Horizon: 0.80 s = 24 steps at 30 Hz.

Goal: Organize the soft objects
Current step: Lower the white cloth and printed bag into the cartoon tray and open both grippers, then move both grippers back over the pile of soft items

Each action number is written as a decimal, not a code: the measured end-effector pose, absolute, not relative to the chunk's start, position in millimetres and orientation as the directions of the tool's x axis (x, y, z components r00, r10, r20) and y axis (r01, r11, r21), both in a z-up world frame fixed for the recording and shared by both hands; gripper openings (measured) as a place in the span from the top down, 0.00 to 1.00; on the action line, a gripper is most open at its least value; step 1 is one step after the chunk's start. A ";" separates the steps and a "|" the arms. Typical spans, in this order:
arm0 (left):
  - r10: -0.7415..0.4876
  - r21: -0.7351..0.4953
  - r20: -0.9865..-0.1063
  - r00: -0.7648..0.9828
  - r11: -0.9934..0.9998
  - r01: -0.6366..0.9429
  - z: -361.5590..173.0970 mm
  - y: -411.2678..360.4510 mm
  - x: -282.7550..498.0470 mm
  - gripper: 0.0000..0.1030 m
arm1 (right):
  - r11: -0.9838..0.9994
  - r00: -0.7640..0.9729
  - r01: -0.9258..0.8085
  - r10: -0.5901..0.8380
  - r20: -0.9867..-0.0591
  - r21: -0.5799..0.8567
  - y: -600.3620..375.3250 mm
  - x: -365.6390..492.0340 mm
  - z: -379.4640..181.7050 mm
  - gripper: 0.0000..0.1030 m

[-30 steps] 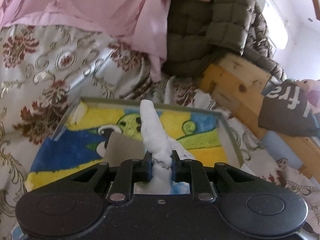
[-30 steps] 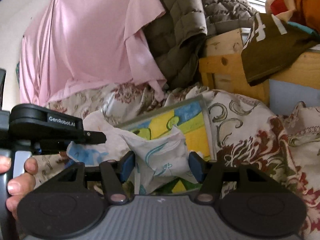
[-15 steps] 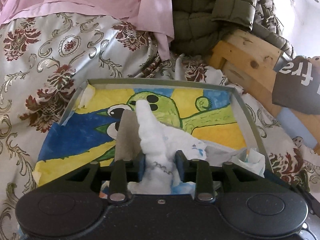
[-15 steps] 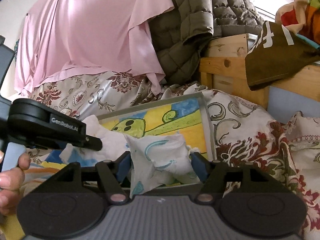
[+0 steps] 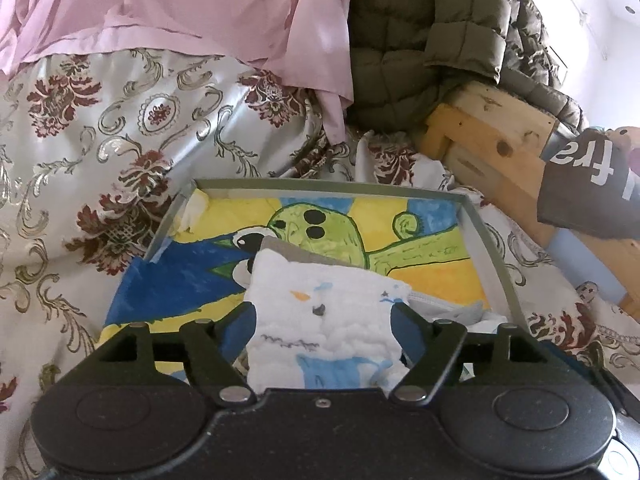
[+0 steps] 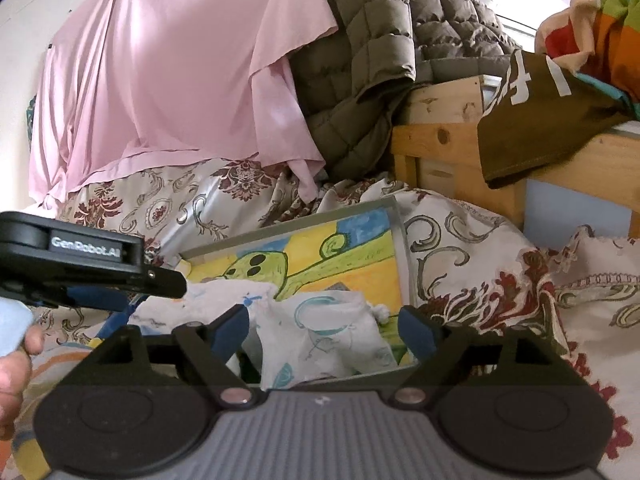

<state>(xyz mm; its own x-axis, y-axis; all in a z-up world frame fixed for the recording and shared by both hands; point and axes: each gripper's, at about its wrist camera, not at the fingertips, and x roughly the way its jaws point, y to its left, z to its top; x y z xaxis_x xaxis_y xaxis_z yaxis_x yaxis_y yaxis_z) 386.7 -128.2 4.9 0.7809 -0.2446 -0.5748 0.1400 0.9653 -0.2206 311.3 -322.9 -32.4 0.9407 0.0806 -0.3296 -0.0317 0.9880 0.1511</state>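
Only the right wrist view shows the left gripper point(image 6: 120, 276) from the side, in the person's hand point(image 6: 14, 360). Both grippers' fingers are spread open: the left gripper point(image 5: 324, 312) around a white quilted cloth point(image 5: 324, 312), the right gripper point(image 6: 324, 320) around a white printed cloth point(image 6: 320, 340). Both cloths lie in the painted tray point(image 5: 476, 240) on the floral bedspread point(image 5: 120, 128), below a pink sheet point(image 6: 180, 80) and an olive puffer jacket point(image 6: 380, 40).
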 end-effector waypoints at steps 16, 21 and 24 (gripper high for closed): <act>-0.196 -0.204 -0.413 0.889 0.972 0.119 35.1 -97.7 298.4 0.07 | 0.975 0.970 -0.045 0.095 -0.225 0.217 -325.5 244.0 6.3 0.02; -0.169 -0.189 -0.367 0.915 0.976 0.104 42.8 -81.6 253.9 0.04 | 0.977 0.977 -0.054 0.094 -0.191 0.206 -315.5 208.6 17.8 0.00; -0.158 -0.170 -0.341 0.927 0.980 0.104 45.1 -73.8 226.6 0.04 | 0.978 0.980 -0.059 0.094 -0.174 0.199 -307.7 186.1 22.2 0.00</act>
<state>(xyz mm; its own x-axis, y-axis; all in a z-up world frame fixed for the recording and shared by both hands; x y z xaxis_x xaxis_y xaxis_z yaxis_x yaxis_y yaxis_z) 226.6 -73.8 45.1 0.9269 -0.1577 -0.3407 0.1044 0.9800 -0.1696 186.1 -307.7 22.2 0.9802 0.0944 -0.1741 -0.0588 0.9782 0.1991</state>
